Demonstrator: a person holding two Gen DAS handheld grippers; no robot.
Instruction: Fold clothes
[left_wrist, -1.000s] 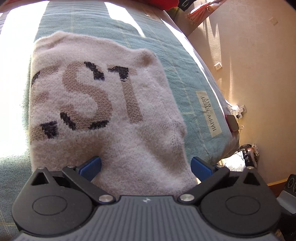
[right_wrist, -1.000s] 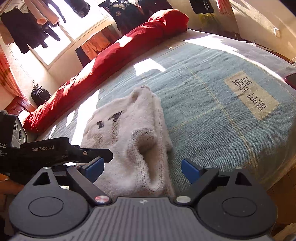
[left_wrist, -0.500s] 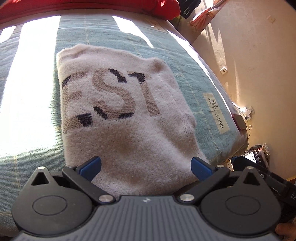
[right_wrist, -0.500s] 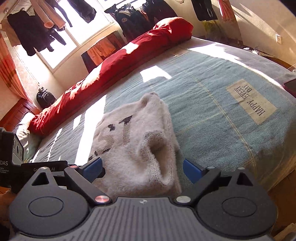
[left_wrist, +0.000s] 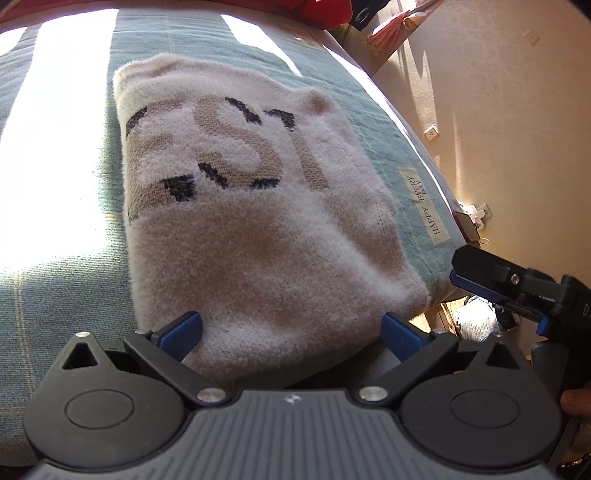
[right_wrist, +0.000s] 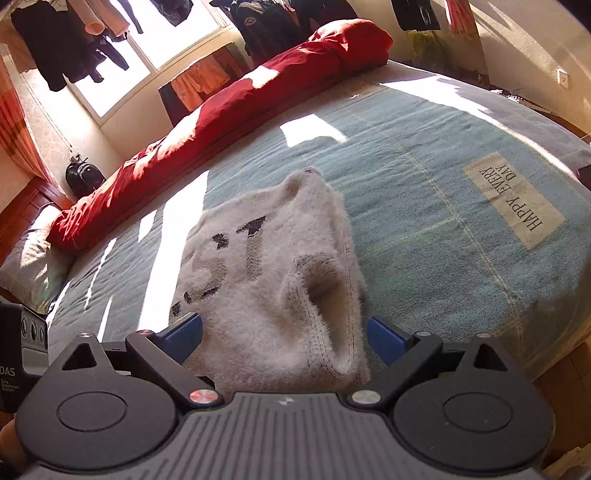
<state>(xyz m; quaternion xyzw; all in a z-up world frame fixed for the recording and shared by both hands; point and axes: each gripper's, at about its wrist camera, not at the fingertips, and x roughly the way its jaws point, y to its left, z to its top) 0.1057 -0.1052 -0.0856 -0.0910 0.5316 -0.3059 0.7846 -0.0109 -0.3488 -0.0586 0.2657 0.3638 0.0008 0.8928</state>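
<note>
"HAPPY EVERY DAY" on bedspread patch, "ST" (partly folded) on sweater

We see a fuzzy cream sweater with tan, black-shadowed letters | pale teal bedspread, faint yellow grid, cream "HAPPY EVERY DAY" label | red duvet | blue-tipped black left gripper

A: Surface?
B: Bed, blue-green cover, sun stripes across it. Sewn patch reads HAPPY EVERY DAY.

A: On it?
B: Folded fuzzy sweater near the edge, lettering up. Red quilt along the far side. Pillow at the quilt's end.
</note>
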